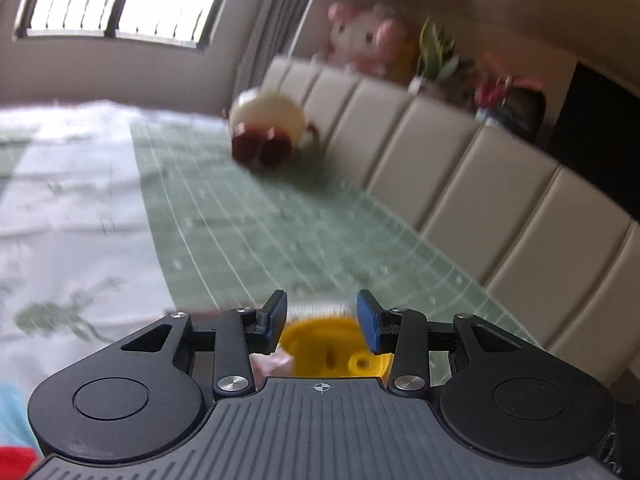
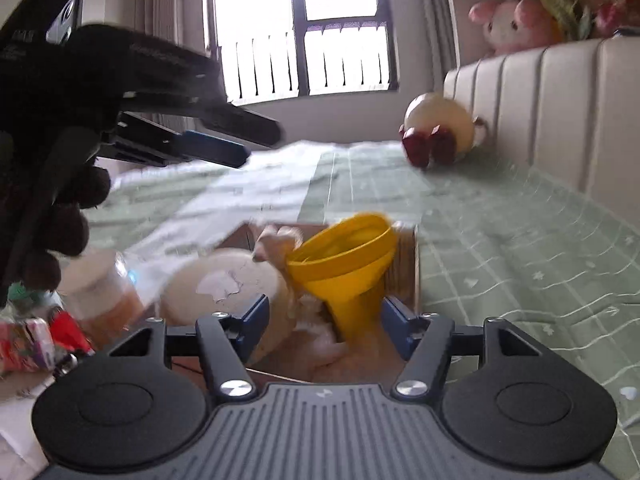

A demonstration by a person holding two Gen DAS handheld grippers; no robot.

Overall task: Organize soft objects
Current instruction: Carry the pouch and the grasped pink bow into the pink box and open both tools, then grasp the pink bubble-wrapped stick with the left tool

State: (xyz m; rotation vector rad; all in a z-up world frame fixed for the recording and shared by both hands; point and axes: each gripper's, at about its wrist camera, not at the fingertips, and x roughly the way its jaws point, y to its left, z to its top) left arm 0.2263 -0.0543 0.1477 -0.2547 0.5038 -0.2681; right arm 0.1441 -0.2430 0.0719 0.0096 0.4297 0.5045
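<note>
A cream plush toy with dark red feet (image 1: pixel 266 128) lies on the green bed cover by the headboard; it also shows in the right wrist view (image 2: pixel 438 128). A yellow funnel (image 2: pixel 348 260) stands tilted in a cardboard box (image 2: pixel 406 272) with a round cream soft toy (image 2: pixel 224 284) and other soft items. My right gripper (image 2: pixel 324 322) is open just above the box, its fingers either side of the funnel's spout. My left gripper (image 1: pixel 322 316) is open and empty above the funnel (image 1: pixel 332 344); it shows raised at upper left in the right wrist view (image 2: pixel 224 144).
A padded beige headboard (image 1: pixel 460 168) runs along the right. A pink plush (image 1: pixel 364 36), a plant (image 1: pixel 434 56) and flowers sit on the ledge behind it. A jar (image 2: pixel 100 292) and colourful packets (image 2: pixel 36 340) lie left of the box. A window (image 2: pixel 304 28) is behind.
</note>
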